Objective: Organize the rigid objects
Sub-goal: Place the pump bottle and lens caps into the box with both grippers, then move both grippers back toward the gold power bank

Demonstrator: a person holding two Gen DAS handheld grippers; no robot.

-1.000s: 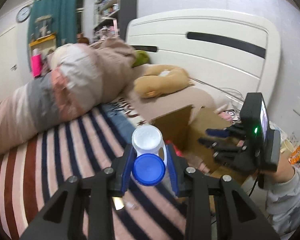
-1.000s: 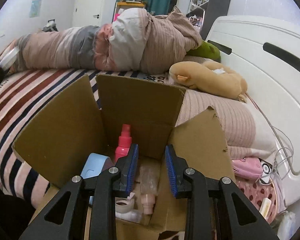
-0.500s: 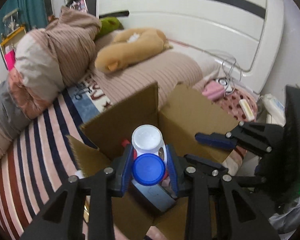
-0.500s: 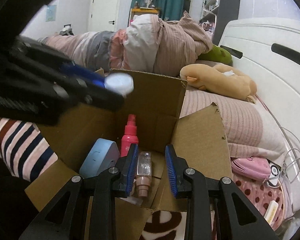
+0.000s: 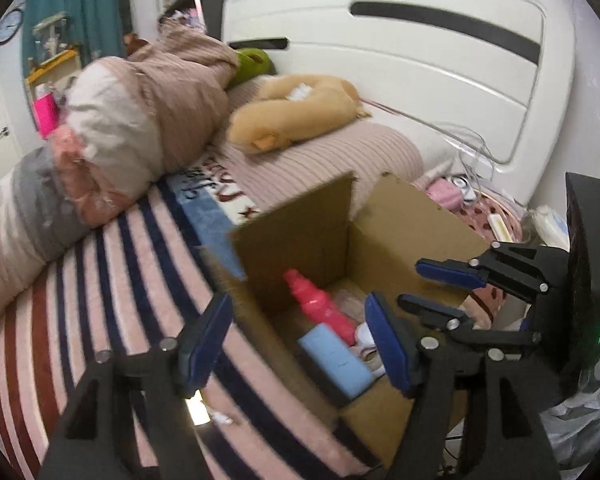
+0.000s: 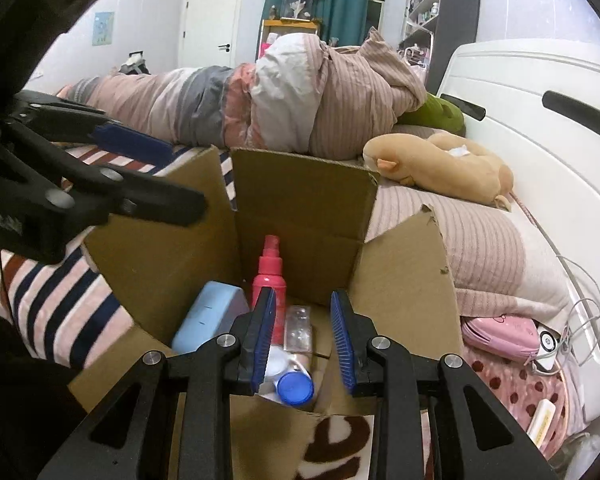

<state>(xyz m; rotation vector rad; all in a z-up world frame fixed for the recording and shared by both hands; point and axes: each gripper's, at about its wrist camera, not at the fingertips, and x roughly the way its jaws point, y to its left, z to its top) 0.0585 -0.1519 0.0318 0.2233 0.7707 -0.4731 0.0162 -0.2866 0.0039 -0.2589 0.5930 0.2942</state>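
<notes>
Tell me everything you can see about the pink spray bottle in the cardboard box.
The pink spray bottle is glossy pink-red plastic, with a round body, narrower neck and a small pump nozzle on top, no cap visible. It stands roughly upright, slightly tilted, inside the open cardboard box near the back wall. A light blue case sits right beside it, and a clear bottle lies close by. Neither gripper touches it.

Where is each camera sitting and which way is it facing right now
Left wrist: on the left gripper, jaws wide open, looking down over the striped blanket at the cardboard box; the right gripper shows at right.
Right wrist: on the right gripper, open, facing into the box; the left gripper shows at left.
Shared: box, pink spray bottle, blue case.
</notes>
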